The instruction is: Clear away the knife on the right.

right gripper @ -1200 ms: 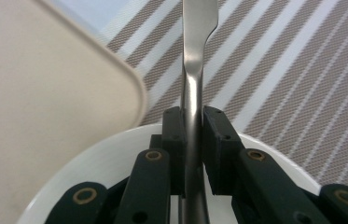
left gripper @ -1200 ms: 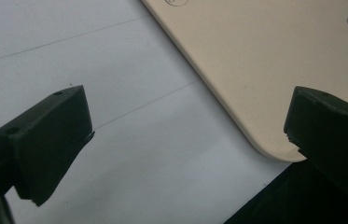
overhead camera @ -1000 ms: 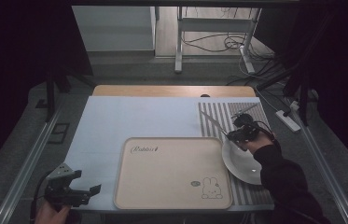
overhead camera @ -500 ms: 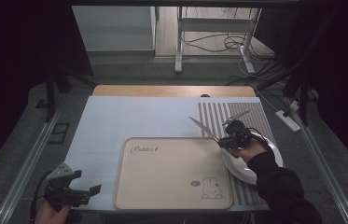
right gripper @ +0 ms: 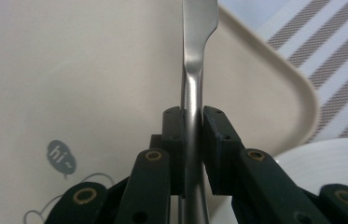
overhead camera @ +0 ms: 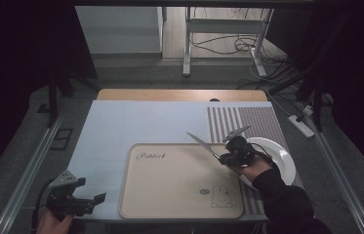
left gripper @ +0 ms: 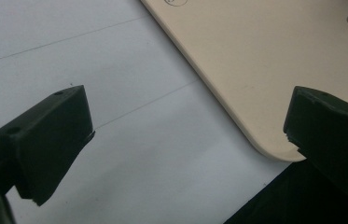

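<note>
My right gripper (overhead camera: 228, 157) is shut on the handle of a metal table knife (overhead camera: 201, 144), whose blade points up and left over the right part of a beige tray (overhead camera: 170, 187). In the right gripper view the jaws clamp the knife (right gripper: 198, 46) upright between them, right gripper (right gripper: 192, 126) above the tray (right gripper: 69, 70) printed with a rabbit drawing. A white plate (overhead camera: 279, 156) lies just right of that hand. My left gripper (overhead camera: 94, 200) hovers at the table's front left, open and holding nothing. In the left gripper view, the left gripper (left gripper: 185, 126) frames the tray's rounded corner (left gripper: 255, 56).
A grey striped placemat (overhead camera: 248, 119) lies under the plate at the right, seen also as the striped mat (right gripper: 330, 56) beside the plate's rim (right gripper: 330, 158). A pale blue sheet (overhead camera: 135, 126) covers the tabletop. Cables and a metal frame stand on the floor beyond the table.
My right gripper has carried the knife leftward from above the plate and placemat to over the tray's right edge. The left gripper has stayed put.
</note>
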Tool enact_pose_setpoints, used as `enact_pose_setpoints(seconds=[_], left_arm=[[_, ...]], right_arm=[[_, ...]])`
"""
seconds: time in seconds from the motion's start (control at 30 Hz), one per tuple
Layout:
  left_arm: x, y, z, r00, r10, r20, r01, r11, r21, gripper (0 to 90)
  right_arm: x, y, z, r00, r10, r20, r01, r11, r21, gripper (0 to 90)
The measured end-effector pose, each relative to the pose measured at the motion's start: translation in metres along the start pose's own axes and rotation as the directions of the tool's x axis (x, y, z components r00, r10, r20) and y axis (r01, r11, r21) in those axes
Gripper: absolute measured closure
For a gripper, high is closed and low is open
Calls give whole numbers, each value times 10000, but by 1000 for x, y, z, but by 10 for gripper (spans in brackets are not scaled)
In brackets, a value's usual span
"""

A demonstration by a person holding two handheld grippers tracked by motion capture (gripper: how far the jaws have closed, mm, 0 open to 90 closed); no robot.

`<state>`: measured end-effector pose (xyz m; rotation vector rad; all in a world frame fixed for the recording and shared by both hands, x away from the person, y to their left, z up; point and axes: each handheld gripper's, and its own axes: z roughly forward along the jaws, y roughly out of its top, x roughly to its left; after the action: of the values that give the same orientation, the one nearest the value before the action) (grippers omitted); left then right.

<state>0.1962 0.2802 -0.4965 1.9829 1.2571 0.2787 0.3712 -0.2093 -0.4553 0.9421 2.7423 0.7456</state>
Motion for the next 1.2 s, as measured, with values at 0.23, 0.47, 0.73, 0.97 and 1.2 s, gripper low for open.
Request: enact_pose_setpoints(seconds=[0.23,0.47,0.73,0.97,1.2], left_arm=[[0,0,0,10000,24,-3,-24,10000,-2,14],[0,0,0,10000,39,8,-39,10000,0,14],[-1,0,0,10000,64,1,-64,10000,15,14],[-1,0,0,10000,74,-10,-74,10000,22,13],[-1,1,1,10000,87,-16,-87,9999,58,14]], right_arm=[[22,-5,8,9992,-243,-315,245,9997,35,801],[35,-16,21,9985,-310,-454,318,9994,165,800],[42,-30,33,9984,-402,-388,421,9979,502,800],[42,-31,34,9974,-391,-610,416,9983,398,747],[41,-12,34,9936,-959,-595,949,9953,-191,698]])
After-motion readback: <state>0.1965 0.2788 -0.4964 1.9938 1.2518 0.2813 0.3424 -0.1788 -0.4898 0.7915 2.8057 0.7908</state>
